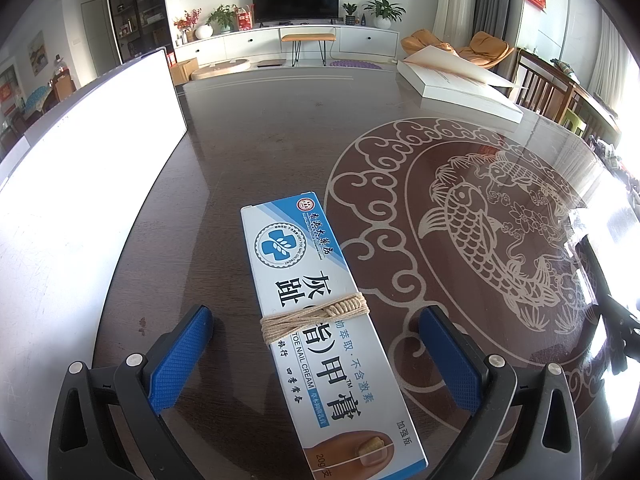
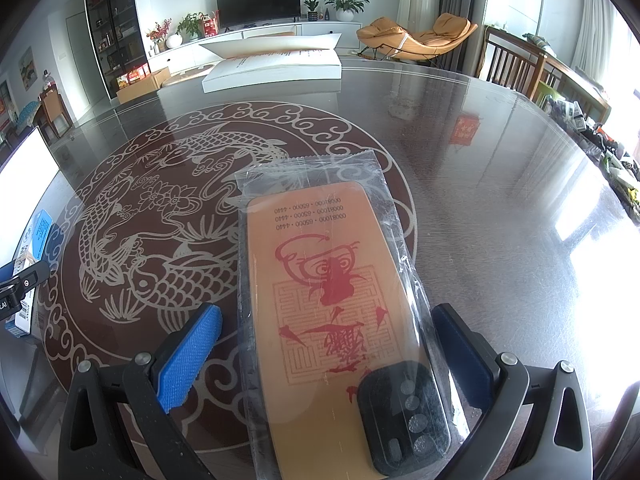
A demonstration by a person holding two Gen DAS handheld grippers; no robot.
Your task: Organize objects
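The dark glossy surface (image 1: 248,128), patterned with a pale fish-and-cloud roundel, is carrying everything. A large white board (image 1: 80,184) is lying along its left side, and an open white book (image 2: 276,68) is resting at the far edge.

The left tool (image 1: 316,356) is sitting with its blue-padded fingers (image 1: 182,360) spread wide. A blue-and-white toe nail cream box (image 1: 320,320), bound around its middle with tan string (image 1: 316,317), is lying flat between them, running lengthwise away from the camera and touching neither pad.

The right tool (image 2: 326,356) is also standing open. An orange phone case in a clear plastic bag (image 2: 324,280) is lying flat between its fingers (image 2: 192,354), with the bag's right edge just beside the right pad and a clear gap showing on the left. The case's black camera block is sitting nearest the camera.
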